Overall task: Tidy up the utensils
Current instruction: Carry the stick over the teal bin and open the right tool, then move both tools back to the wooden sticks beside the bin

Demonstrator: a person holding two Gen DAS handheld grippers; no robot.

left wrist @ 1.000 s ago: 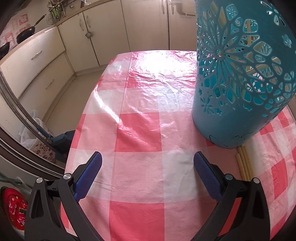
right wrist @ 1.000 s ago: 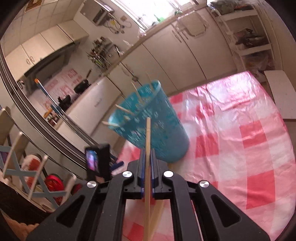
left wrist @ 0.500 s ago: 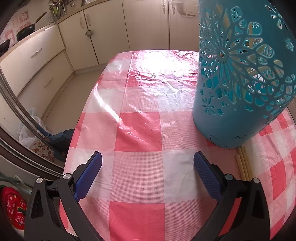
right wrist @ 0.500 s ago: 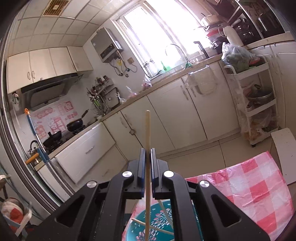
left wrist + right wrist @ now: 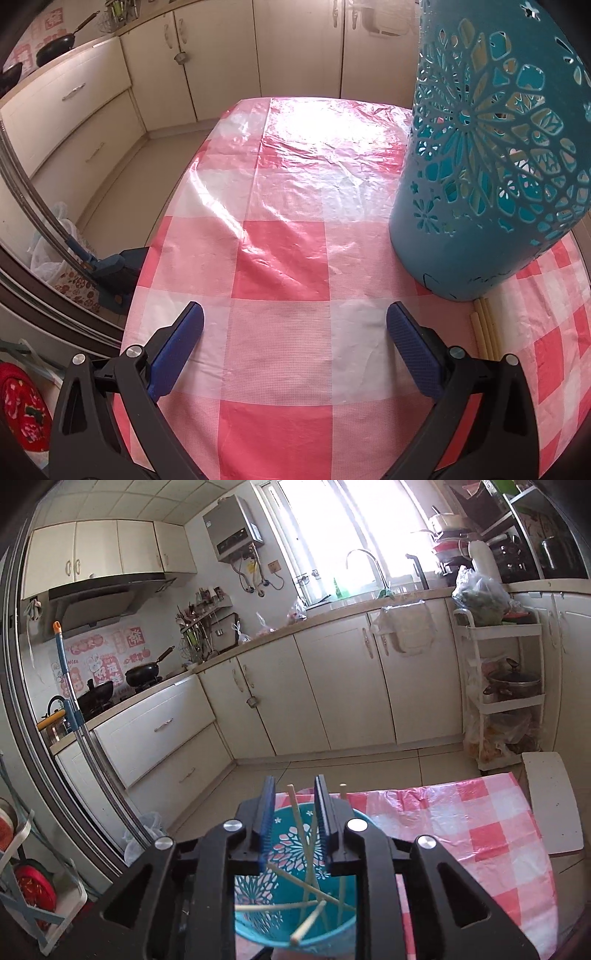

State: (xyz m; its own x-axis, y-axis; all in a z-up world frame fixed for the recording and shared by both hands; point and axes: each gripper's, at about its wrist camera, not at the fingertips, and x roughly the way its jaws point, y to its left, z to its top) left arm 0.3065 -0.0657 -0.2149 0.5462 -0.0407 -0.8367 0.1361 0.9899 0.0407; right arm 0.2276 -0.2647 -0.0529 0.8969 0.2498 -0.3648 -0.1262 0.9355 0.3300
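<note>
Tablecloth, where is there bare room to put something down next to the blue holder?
The checked tablecloth lies bare from the left gripper to its far edge, left of the blue holder. It is crowded where chopsticks lie at the holder's base.

**What the two wrist views are leaving out**

The teal holder [image 5: 491,155] is running off the top and right edges of the left wrist view, so its rim is not showing there. Its base is covering the far ends of the loose chopsticks [image 5: 484,325] on the tablecloth [image 5: 280,258], and the left gripper [image 5: 295,325] frame is cutting off their near ends.

In the right wrist view, the right gripper [image 5: 293,803] is sitting in front of the holder [image 5: 295,932] and masking its sides and part of its rim. The lower ends of the chopsticks inside it [image 5: 308,853] are disappearing behind the pads and the holder wall; their count is staying unclear.
</note>
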